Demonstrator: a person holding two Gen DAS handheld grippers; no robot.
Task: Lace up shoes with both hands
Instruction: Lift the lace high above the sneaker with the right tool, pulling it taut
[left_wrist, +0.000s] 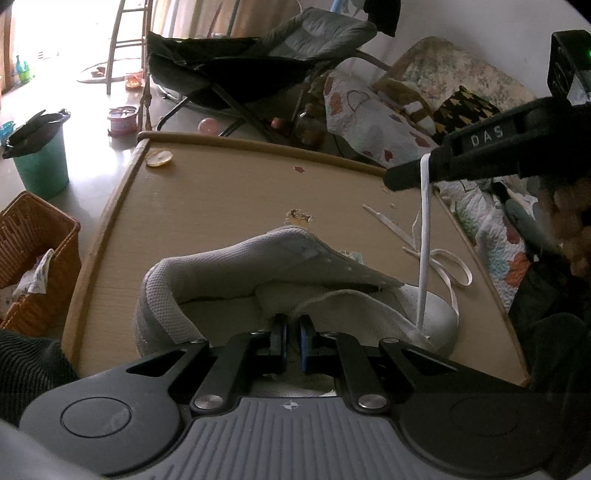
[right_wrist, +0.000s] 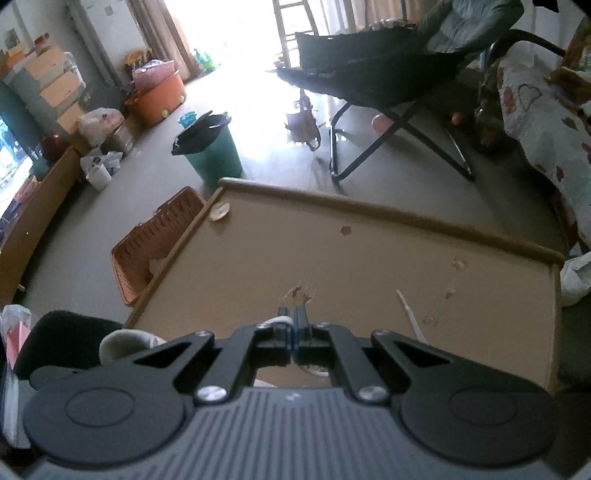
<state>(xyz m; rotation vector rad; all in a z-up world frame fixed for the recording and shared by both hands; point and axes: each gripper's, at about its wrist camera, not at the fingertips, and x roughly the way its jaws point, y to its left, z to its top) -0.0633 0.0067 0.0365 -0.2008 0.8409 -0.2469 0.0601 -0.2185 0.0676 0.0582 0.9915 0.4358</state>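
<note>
The white shoe (left_wrist: 295, 295) is held still on the table (left_wrist: 221, 199) by the left gripper (left_wrist: 293, 341), pinched on its side flap, so the lace (left_wrist: 424, 240), clamped in the closed right gripper (left_wrist: 406, 177), can be pulled up tight.
</note>
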